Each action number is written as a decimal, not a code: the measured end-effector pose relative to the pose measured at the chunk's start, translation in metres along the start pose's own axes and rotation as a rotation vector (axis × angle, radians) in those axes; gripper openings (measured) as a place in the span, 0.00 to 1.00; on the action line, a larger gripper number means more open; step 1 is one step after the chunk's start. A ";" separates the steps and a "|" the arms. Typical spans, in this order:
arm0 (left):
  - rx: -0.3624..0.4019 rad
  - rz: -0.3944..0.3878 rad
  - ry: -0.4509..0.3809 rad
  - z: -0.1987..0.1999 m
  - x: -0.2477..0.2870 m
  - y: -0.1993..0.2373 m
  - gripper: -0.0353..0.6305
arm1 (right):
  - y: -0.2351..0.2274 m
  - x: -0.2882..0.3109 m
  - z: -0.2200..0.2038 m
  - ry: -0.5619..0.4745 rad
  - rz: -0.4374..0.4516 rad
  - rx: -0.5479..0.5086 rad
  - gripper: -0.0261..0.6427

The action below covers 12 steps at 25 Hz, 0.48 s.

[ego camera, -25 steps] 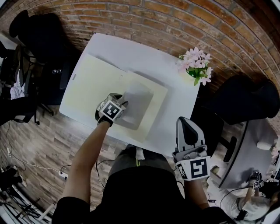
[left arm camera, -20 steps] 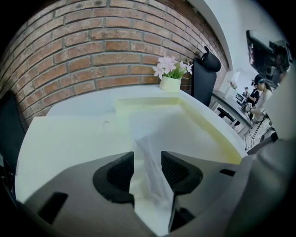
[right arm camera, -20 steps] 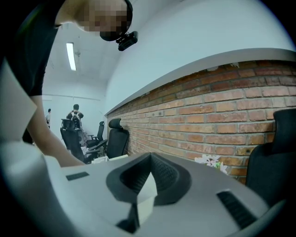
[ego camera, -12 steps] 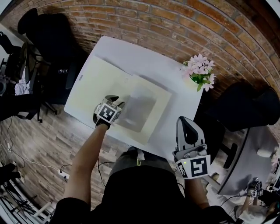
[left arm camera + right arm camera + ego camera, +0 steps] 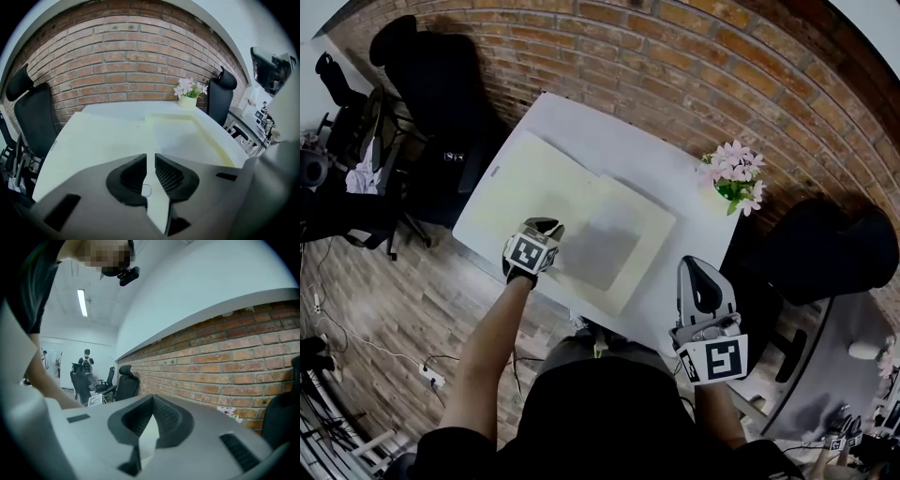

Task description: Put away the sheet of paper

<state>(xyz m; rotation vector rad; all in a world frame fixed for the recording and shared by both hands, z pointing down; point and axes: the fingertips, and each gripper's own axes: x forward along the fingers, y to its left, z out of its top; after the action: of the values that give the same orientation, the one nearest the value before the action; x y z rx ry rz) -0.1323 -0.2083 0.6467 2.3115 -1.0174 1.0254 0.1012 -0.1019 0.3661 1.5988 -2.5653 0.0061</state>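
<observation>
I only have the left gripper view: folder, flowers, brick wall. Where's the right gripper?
Observer: The head view shows the right gripper held back near the person's body, clear of the folder.
Operator: Holding anything?
Observer: No. In the right gripper view its jaws are together with nothing between them.
Operator: And where is my gripper relative to the sheet?
Observer: From above, the left gripper sits at the folder's near edge. The sheet lies flat on the folder's right half, just to the gripper's right.
</observation>
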 end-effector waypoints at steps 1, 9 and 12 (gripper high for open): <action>-0.015 0.005 -0.012 0.001 -0.005 0.000 0.15 | 0.001 -0.001 0.001 -0.003 0.002 -0.002 0.06; -0.124 0.018 -0.218 0.036 -0.055 -0.007 0.10 | 0.003 -0.002 0.012 -0.030 0.011 -0.015 0.06; -0.117 0.039 -0.299 0.059 -0.080 -0.011 0.10 | 0.003 -0.003 0.015 -0.038 0.010 -0.017 0.06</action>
<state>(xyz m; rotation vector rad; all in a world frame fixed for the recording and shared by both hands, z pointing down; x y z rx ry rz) -0.1342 -0.2012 0.5472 2.4014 -1.2039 0.6254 0.0982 -0.0988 0.3511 1.5945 -2.5945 -0.0459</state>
